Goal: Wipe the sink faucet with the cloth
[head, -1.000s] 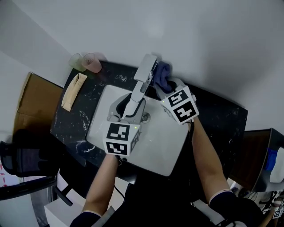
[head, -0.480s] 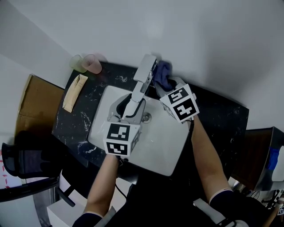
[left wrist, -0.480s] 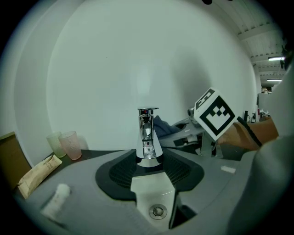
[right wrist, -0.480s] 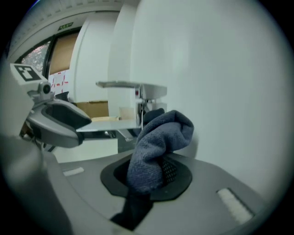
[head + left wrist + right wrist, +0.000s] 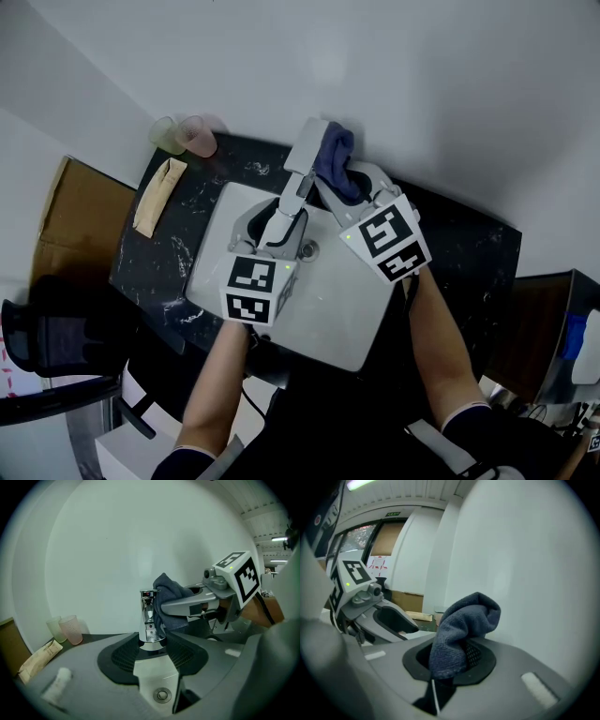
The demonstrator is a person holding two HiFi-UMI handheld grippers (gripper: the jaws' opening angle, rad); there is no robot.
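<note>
The chrome faucet is clasped at its base by the left gripper, whose jaws are set wide against both sides; a bunched dark-blue cloth is pinched in the narrowly set jaws of the right gripper and pressed to the faucet's upper right side, above the white sink. Only a fold is held, so the cloth could be dragged out by friction; the lever could be nudged and water started; chrome could be scraped by a bare jaw tip.
</note>
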